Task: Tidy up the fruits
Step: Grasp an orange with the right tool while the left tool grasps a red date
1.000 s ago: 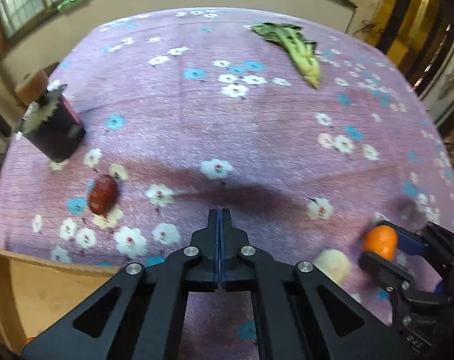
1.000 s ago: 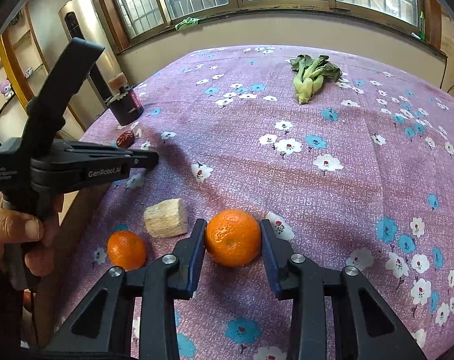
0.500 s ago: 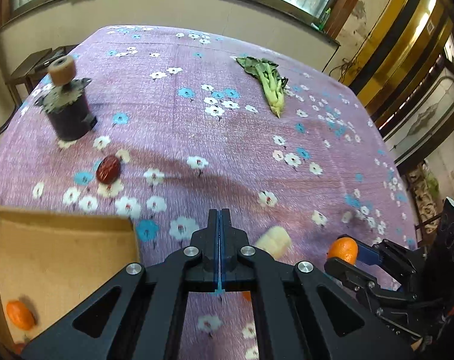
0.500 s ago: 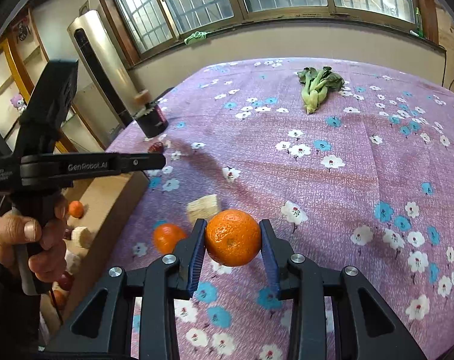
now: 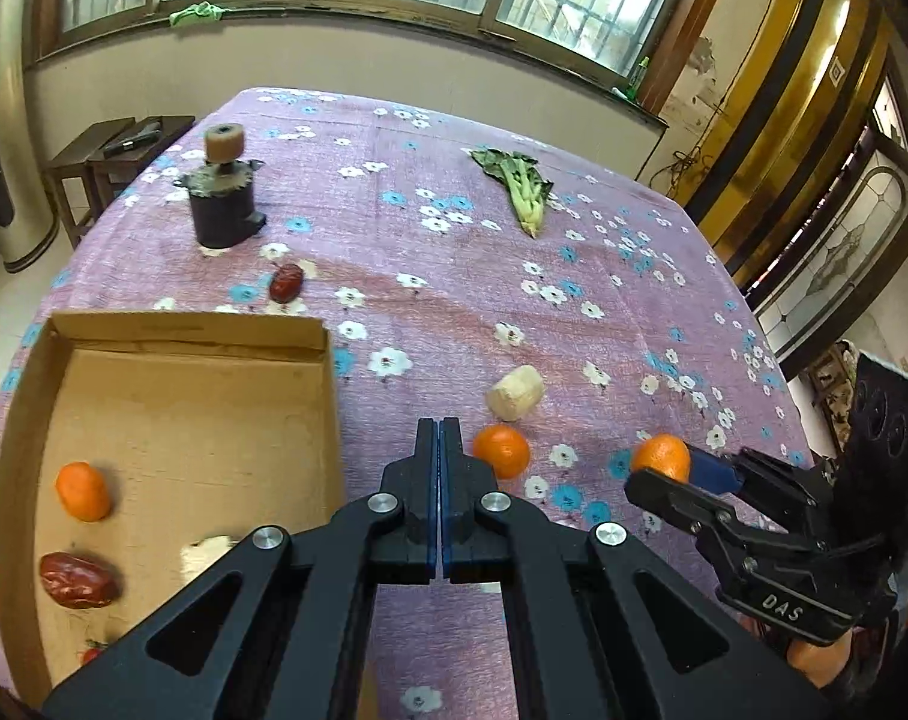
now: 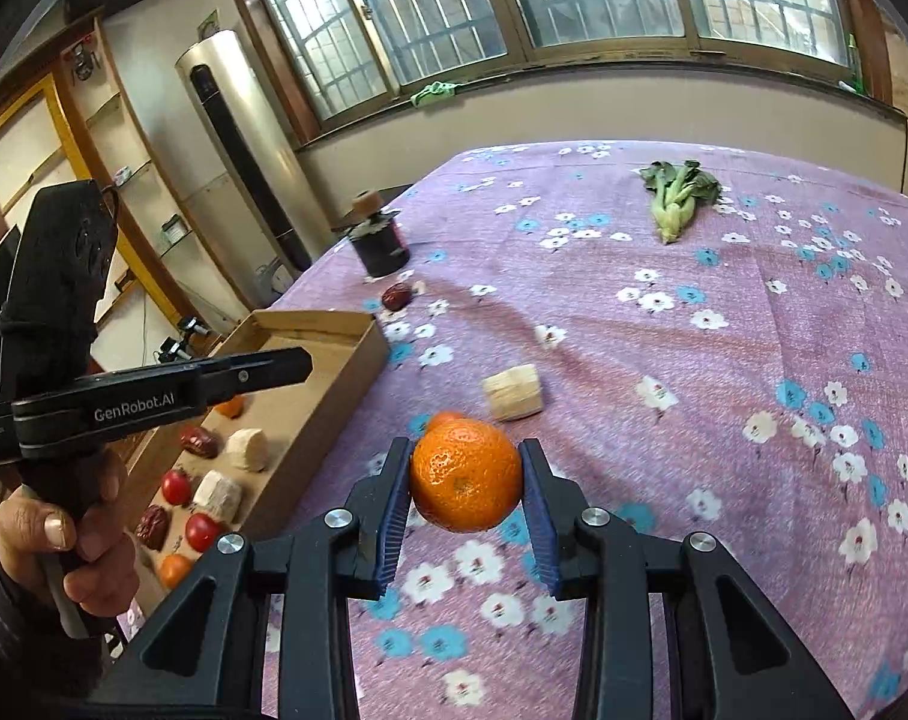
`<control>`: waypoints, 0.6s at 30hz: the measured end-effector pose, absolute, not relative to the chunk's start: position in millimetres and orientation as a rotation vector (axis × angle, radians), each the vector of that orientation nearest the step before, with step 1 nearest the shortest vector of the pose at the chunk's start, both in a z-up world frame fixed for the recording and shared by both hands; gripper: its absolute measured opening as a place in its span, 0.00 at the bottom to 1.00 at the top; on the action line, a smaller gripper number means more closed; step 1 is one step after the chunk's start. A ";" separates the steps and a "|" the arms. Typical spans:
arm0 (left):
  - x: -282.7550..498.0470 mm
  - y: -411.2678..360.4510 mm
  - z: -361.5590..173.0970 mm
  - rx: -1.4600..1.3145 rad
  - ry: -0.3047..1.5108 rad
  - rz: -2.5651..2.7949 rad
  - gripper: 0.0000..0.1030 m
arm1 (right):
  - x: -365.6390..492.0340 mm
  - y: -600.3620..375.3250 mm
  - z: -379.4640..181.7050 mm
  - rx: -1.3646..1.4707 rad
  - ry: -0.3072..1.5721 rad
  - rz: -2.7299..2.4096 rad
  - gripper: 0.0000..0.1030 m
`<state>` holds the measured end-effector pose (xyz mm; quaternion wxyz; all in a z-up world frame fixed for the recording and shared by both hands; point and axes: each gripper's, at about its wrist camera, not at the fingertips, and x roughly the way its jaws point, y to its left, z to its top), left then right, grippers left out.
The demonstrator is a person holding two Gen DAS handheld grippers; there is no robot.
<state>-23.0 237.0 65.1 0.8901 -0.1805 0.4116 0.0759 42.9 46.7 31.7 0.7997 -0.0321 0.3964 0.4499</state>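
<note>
On the purple, flower-printed tablecloth, which has a coarse woven look, the right gripper is clamped on a round mandarin with dimpled, glossy orange peel; its ribbed blue pads press the fruit from both sides and hold it clear of the cloth. The left gripper, of matte black plastic with silver rivets, has its jaws pressed fully together with nothing between them, and it hangs near the right-hand wall of the cardboard box. That shallow, brown, open-topped box sits at the table's left edge and holds a smooth mandarin, a wrinkled red date, small shiny red tomatoes and pale, fibrous cylindrical chunks. Loose on the cloth, just right of the box, lie a second mandarin and, beside it, another pale stubby cylinder with a stringy surface. Farther back a lone wrinkled date lies near a dark cylindrical container topped by a cork-like spool. A leafy green vegetable with pale ribbed stalks lies well apart, toward the far side.
</note>
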 end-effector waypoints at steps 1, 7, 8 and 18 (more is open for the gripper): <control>-20.3 239.5 67.5 -0.355 0.856 0.168 0.00 | 41.1 47.1 31.6 -0.072 0.851 0.965 0.35; 39.3 267.0 66.5 -0.153 0.904 0.362 0.80 | 31.4 46.0 31.7 -0.062 0.861 0.977 0.35; 52.3 275.5 60.2 -0.154 0.923 0.382 0.80 | 31.1 46.0 30.9 -0.062 0.863 0.977 0.35; 111.9 329.9 -15.5 -0.256 1.138 0.441 0.51 | 41.1 34.3 18.3 -0.061 0.896 0.948 0.35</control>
